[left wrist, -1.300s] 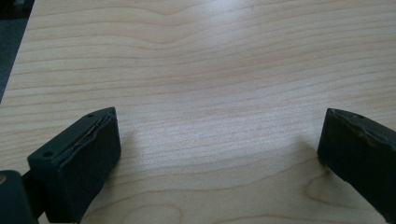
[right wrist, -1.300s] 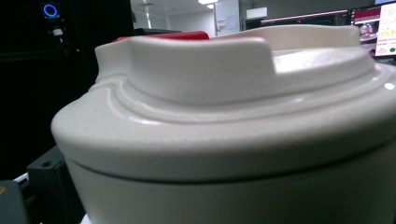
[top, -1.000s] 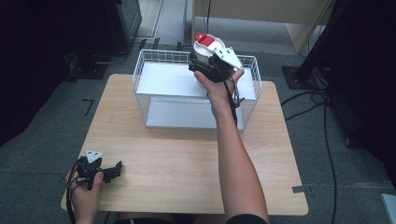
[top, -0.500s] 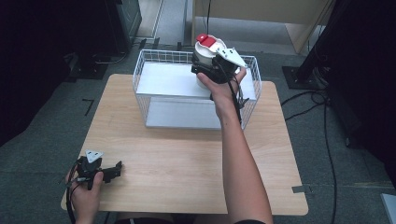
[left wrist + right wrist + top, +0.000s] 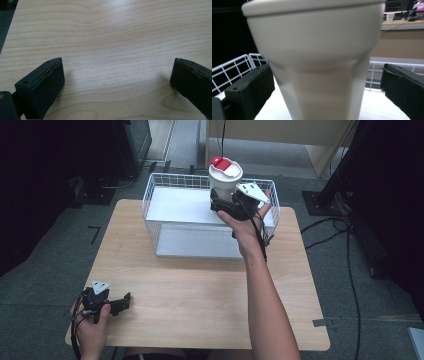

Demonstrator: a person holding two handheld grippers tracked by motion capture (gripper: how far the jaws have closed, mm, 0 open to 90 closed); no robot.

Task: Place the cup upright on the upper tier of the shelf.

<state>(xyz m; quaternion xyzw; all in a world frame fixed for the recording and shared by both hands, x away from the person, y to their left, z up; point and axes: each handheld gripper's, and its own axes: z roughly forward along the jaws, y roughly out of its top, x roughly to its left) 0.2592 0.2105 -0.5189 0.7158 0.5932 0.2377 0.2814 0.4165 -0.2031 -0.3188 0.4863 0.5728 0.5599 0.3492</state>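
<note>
A pale wood bench stands on grey carpet. Beyond its far edge is a light wooden cabinet, with dark equipment at the far left. Black cables trail over the floor on the right, beside a black stand base.

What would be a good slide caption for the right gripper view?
Open jaws flank a cream lidded cup standing inside a white wire basket.
</note>
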